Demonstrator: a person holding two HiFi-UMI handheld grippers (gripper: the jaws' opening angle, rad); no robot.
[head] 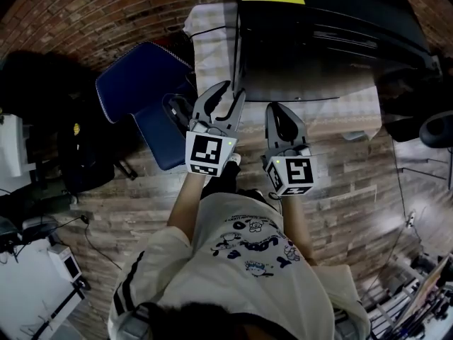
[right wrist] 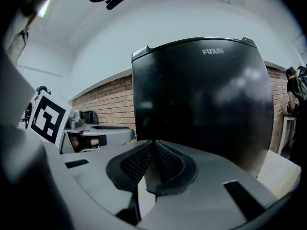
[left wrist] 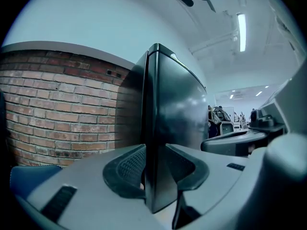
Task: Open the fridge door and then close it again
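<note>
**Left gripper on fridge door edge; right gripper closed, empty**

Black fridge [head: 318,48] stands on a bench [head: 212,27] covered with checked cloth. Its interior is hidden. The fridge door [right wrist: 201,104] faces the person and looks to lie against the body. Left gripper [head: 236,91] clamps the door's left edge, one pad on each side. Right gripper [head: 274,108] is just to its right, jaws together on nothing, near the door front. Brick wall [left wrist: 62,109] at left. Blue chair [head: 138,83] left of the bench. Wood-plank floor [head: 354,190].
</note>
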